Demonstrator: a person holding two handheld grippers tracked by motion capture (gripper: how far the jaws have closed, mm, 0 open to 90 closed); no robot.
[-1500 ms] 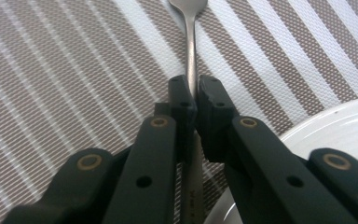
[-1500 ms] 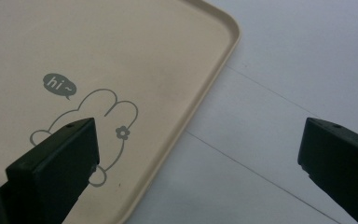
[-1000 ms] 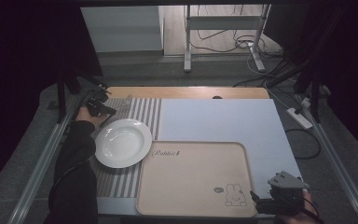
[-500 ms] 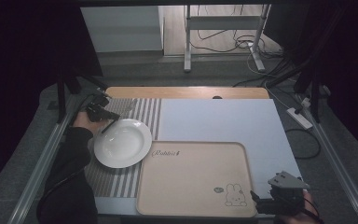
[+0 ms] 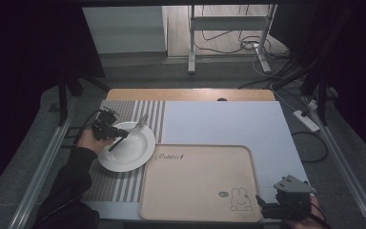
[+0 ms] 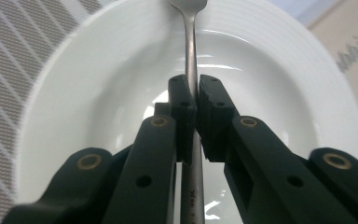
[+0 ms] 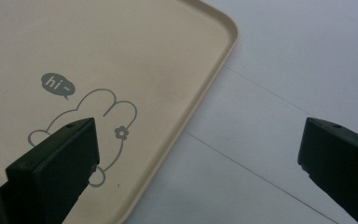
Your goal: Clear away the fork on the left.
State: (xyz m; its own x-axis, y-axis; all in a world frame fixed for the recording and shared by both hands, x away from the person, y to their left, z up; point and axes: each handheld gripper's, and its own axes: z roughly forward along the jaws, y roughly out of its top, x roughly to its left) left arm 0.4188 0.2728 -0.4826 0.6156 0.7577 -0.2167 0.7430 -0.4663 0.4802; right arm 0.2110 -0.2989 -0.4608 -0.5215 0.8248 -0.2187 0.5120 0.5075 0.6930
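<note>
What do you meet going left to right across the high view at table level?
Left gripper → fork → white plate → beige tray → right gripper.

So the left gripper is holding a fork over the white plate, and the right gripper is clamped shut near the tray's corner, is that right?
Not quite: the right gripper is open, its jaws wide apart over the corner of the beige tray, as the right gripper view shows. The rest holds: the left gripper is shut on the fork over the white plate.
</note>
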